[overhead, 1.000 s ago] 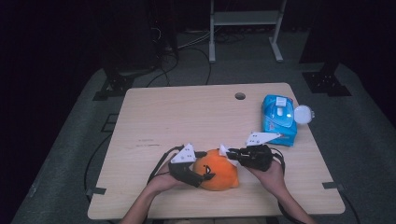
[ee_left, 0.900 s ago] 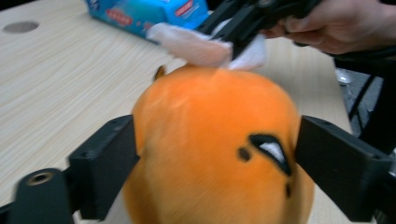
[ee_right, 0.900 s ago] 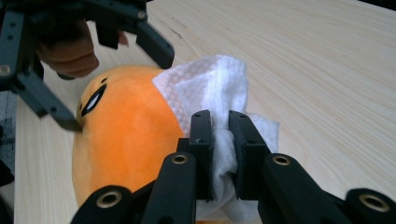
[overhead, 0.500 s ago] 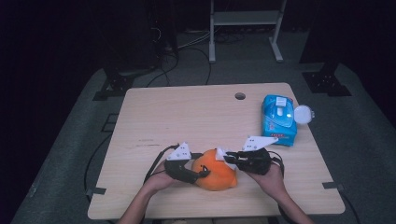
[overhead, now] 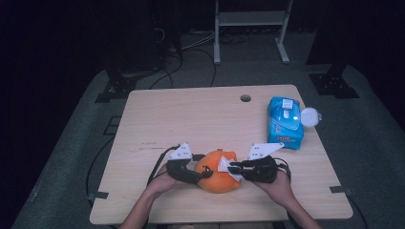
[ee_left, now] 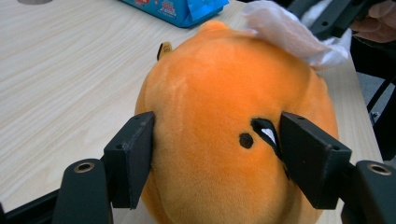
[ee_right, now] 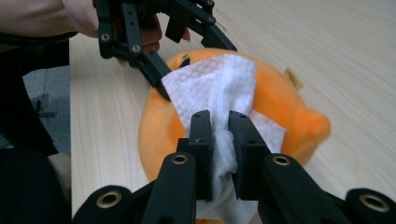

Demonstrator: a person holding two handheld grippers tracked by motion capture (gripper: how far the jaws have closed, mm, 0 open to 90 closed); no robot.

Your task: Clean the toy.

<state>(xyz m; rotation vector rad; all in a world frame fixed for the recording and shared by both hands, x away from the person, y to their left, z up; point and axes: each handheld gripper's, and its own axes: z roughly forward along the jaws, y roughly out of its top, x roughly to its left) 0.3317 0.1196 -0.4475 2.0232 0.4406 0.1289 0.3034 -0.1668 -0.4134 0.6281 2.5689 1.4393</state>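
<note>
The right gripper [ee_right: 219,140] has its two black jaws drawn narrow on a bunched white wipe [ee_right: 219,88], which fans out above them and lies spread on top of the orange plush toy [ee_right: 280,107]. In the high view this right gripper [overhead: 234,169] sits at lower centre of the frame, lying low and level and pointing toward frame left, the person's right hand [overhead: 277,183] wrapped round its rear and the forearm running off the bottom edge. The left gripper [ee_left: 215,149] has its jaws set wide, one on each flank of the plush toy [ee_left: 219,102], both pads pressed against the fabric beside a small black embroidered mark. In the high view the left gripper [overhead: 206,174] points toward frame right, its hand [overhead: 160,183] low on the table [overhead: 191,114] and the forearm coming up from the bottom edge.

The plush toy [overhead: 218,171] rests on the table near the bottom edge of the frame, between the two grippers. At right of centre lies a blue wipes pack [overhead: 285,120] with its round white lid [overhead: 309,116] flipped open; its printing is too small to read, and the red lettering on the pack [ee_left: 182,7] at the top of the left gripper view is cut off.

Against half a second ago, both grippers sit in nearly the same places, and the wipe remains on the toy's top
</note>
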